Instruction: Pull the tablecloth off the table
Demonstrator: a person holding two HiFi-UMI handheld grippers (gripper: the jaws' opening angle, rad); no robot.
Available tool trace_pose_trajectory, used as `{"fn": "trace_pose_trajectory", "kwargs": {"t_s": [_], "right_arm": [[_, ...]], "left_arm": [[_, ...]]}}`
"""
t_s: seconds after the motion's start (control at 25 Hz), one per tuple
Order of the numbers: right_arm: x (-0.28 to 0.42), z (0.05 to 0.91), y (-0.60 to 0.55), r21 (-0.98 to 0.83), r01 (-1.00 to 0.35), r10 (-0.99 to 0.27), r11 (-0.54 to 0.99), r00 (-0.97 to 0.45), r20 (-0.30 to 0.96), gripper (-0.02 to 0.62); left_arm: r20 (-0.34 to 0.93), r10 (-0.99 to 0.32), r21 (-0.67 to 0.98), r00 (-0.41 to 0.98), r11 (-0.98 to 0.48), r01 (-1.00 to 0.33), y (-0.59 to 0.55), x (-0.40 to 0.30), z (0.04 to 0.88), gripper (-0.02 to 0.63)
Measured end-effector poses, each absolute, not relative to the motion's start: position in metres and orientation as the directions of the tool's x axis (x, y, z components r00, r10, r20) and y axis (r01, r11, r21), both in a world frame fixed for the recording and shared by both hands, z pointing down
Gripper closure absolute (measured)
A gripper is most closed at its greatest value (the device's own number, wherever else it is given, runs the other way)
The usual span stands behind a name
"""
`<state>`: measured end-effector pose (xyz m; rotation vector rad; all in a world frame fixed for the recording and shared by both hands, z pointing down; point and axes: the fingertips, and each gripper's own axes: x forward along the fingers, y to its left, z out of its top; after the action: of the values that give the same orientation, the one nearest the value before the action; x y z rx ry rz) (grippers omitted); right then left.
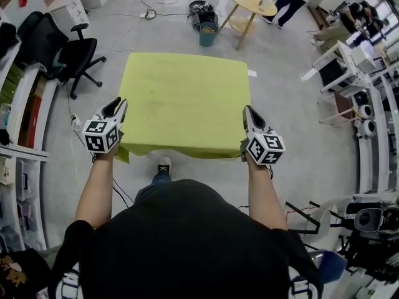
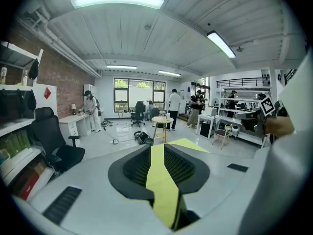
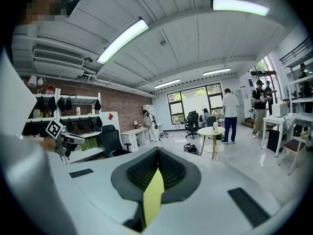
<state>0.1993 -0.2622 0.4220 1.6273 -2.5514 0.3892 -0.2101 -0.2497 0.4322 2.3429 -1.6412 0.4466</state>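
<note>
The yellow-green fabric tablecloth [image 1: 187, 98] is lying spread across the table, stretching away from the person, with the left gripper [image 1: 121, 105] pinching its hem at the table's near-left corner and the right gripper [image 1: 248, 111] clamping it at the near-right, both equally placed to pull backward.

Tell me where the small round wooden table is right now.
In the head view, the round table stands at top right of centre, beyond the yellow tablecloth, beside a teal bin.
</note>
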Motion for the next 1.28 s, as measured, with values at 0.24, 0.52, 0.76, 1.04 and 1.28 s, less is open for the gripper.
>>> {"fn": "trace_pose_trajectory", "kwargs": {"t_s": [0.24,0.52,0.76,1.04,1.28], "right_arm": [[0.167,0.429,-0.333,-0.161,-0.921,-0.894,0.355,-0.385,0.231,0.573],[0.13,0.439,-0.388,-0.145,-0.931,-0.887,0.336,-0.364,0.283,0.572],[0.107,0.435,-0.419,-0.136,-0.94,-0.897,0.312,-0.338,0.284,0.572],[0.107,0.445,-0.437,-0.134,-0.954,-0.904,0.267,-0.296,0.31,0.573],[0.132,0.455,-0.454,-0.135,-0.958,-0.895,0.252,-0.284,0.344,0.572]], "left_arm": [[0.39,-0.853,0.037,0.345,-0.36,-0.932,-0.336,-0.25,0.438,0.501],[0.397,-0.838,0.054,0.375,-0.386,-0.921,-0.412,-0.289,0.446,0.502],[0.398,-0.825,0.062,0.401,-0.412,-0.909,-0.453,-0.315,0.45,0.502],[0.405,-0.813,0.061,0.418,-0.432,-0.9,-0.489,-0.328,0.456,0.5],[0.437,-0.803,0.078,0.405,-0.415,-0.906,-0.501,-0.321,0.471,0.5]]}}
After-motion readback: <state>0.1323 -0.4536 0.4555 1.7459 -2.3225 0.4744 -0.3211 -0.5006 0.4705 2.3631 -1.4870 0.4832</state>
